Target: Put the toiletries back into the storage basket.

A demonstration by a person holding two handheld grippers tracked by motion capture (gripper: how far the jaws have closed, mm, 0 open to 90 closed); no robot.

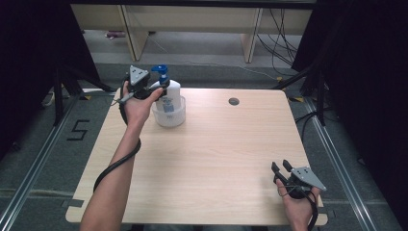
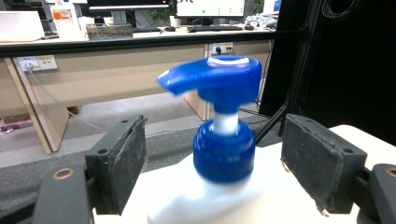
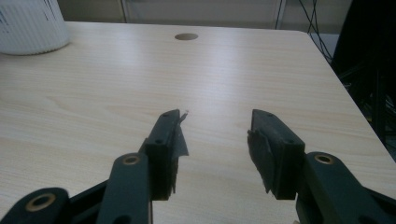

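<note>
The surface (image 1: pixel 211 159) is a light wood top with a small round hole (image 1: pixel 234 101) near its far edge. It stands on a grey floor (image 1: pixel 43 159), and black curtains (image 1: pixel 29 57) hang at both sides. Behind it is a long pale desk (image 1: pixel 192 19) with cables (image 1: pixel 284 38) hanging down.

A white pump bottle (image 1: pixel 168 96) with a blue pump top (image 2: pixel 219 88) stands upright inside a clear round bowl (image 1: pixel 169 118), near the far left corner of the surface. The bottle has a blue label on its front.

The left gripper (image 1: pixel 139 85) is up by the bottle. Its jaws stand wide on either side of the blue cap (image 2: pixel 224 156) and do not touch it. The right gripper (image 1: pixel 284 169) sits low near the front right corner, well apart from the bottle. Its jaws are open too, with only bare wood between them
</note>
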